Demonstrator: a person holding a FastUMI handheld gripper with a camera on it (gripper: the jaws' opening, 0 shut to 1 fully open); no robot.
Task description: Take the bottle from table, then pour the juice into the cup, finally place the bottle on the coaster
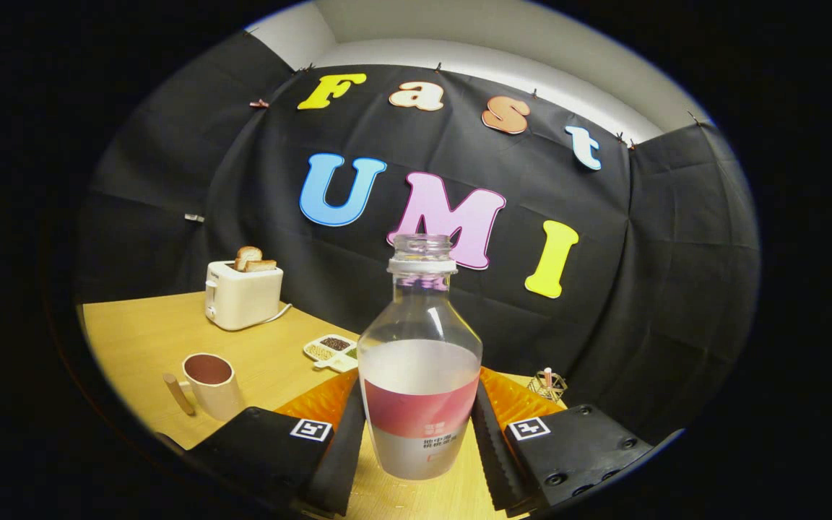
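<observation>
An uncapped bottle (419, 383), partly full of pale juice, stands upright between the fingers of the gripper (418, 433), whose jaws clench on its sides. To the left, near the fingers, a cup (211, 385) sits on the wooden table (141, 339). Farther left stands a toaster (243, 292) holding bread, with a small tray (331, 352) just beyond the bottle.

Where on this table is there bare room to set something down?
Bare wood lies between the toaster and the cup, running to the table's near edge. It is crowded ahead: the gripper is shut on the bottle, with the snack tray just beyond.
</observation>
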